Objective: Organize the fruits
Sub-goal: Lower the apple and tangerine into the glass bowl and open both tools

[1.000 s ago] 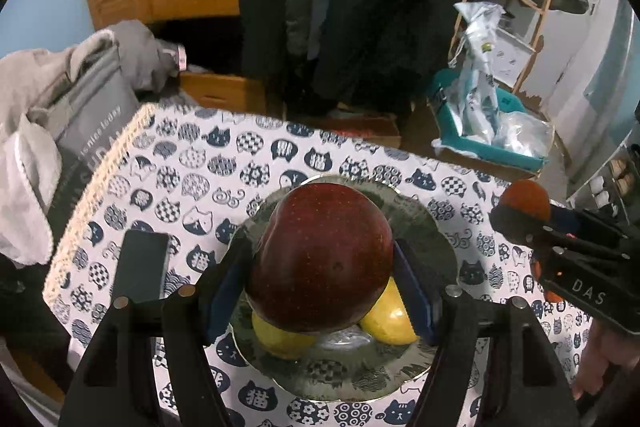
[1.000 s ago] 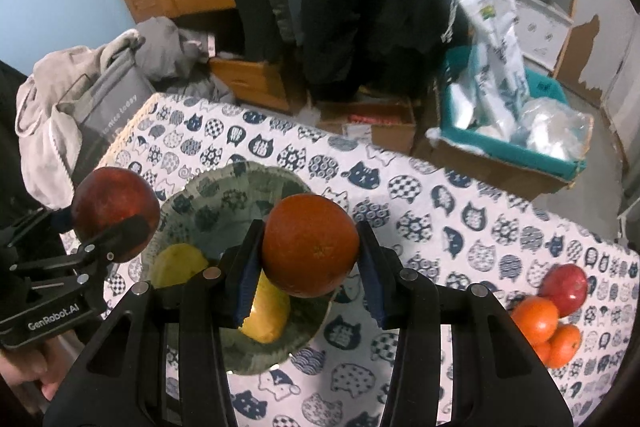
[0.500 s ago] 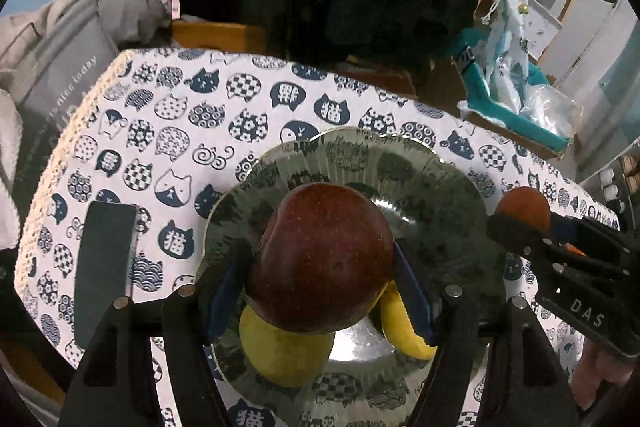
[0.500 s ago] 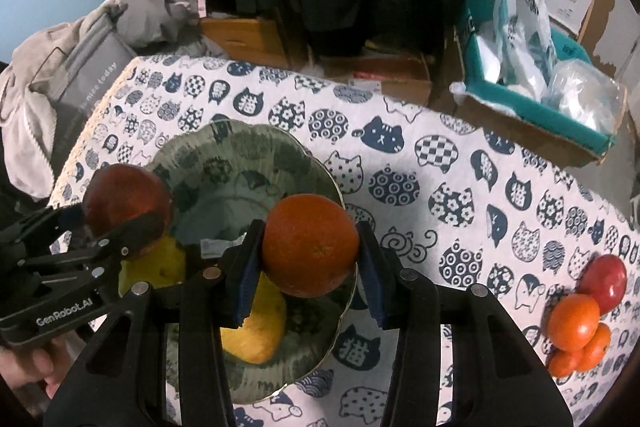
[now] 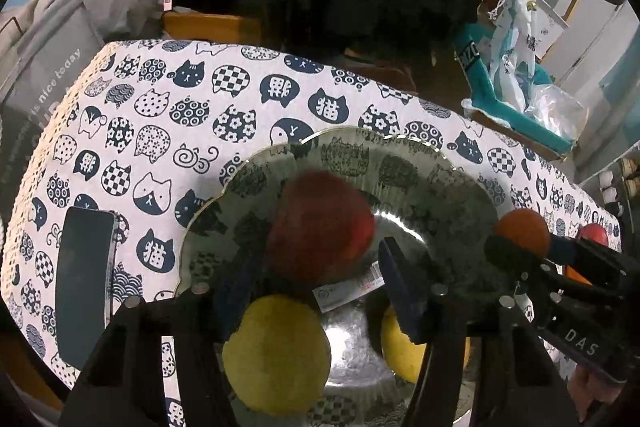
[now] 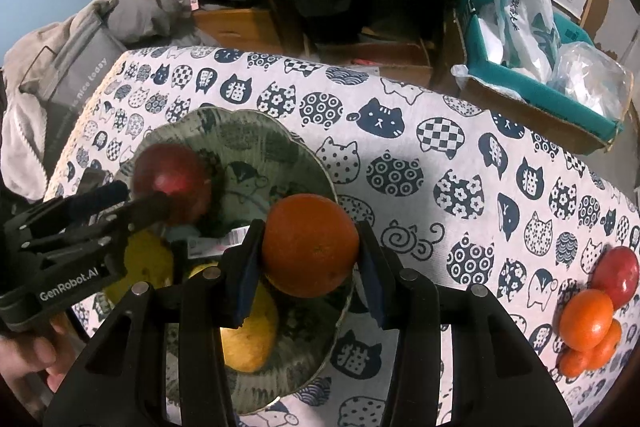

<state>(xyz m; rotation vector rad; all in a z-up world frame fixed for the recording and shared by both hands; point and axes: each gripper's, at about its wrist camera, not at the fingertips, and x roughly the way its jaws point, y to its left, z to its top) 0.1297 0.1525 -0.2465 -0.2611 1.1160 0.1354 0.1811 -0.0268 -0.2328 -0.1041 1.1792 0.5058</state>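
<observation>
A green patterned plate (image 5: 400,143) (image 6: 240,115) sits on the cat-print tablecloth with two yellow fruits (image 5: 276,351) (image 5: 400,347) and a labelled wrapper (image 5: 348,287) in it. A red apple (image 5: 320,227) (image 6: 172,183), blurred, lies on the plate just beyond the tips of my left gripper (image 5: 320,267) (image 6: 132,203). Those jaws are closing, and neither pad presses on the apple. My right gripper (image 6: 310,231) is shut on an orange (image 6: 310,245) and hangs over the plate's right rim. The right gripper with its orange (image 5: 520,231) also shows in the left wrist view.
A dark phone (image 5: 82,287) lies left of the plate. Several oranges (image 6: 586,319) and a red apple (image 6: 616,275) are heaped at the table's right edge. Behind the table stand a teal box (image 6: 540,87) with bags, a grey bag (image 6: 76,79) and hanging coats.
Both grippers have sunk closer to the plate. The red apple has come out of the left jaws and now lies blurred on the plate ahead of them. The right grip is unchanged.
</observation>
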